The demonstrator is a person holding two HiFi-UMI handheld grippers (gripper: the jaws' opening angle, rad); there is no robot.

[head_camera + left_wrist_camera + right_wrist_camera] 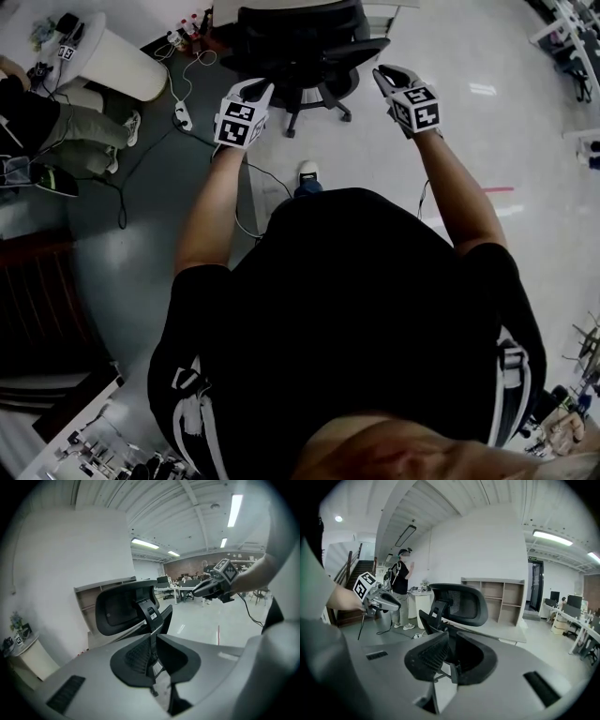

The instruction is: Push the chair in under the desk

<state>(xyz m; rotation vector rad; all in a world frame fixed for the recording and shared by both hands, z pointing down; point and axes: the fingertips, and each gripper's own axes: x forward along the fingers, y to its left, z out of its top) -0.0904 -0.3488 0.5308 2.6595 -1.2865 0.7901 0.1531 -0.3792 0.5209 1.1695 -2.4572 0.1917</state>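
The person stands behind the black office chair (300, 42), which is on the pale floor (525, 141) at the top of the head view, with its wheeled base toward the person and its back toward a pale counter (281, 6) whose edge shows just beyond it. The chair is not under this counter; its seat and base are on the near side of it. The left gripper (265, 89) is held out at the left side of the chair's back and the right gripper (382, 73) at its right side, near the armrest (370, 45). From above I cannot tell if either one touches the chair. In the left gripper view the fingers (136, 660) are pressed together, with only a thin dark slit between them and nothing pinched. The chair's headrest (119, 611) rises just past them. In the right gripper view the fingers (429, 656) are also nearly together and pinch nothing, and the headrest with its mesh stands close in front. A flat grey surface and open shelves (501, 597) are behind it. A white power strip (181, 114) with cables lies on the darker floor at the left. Beside it a seated person's legs (80, 136) are next to a round white table (117, 61). Another person (401, 581) stands in the distance in the right gripper view.
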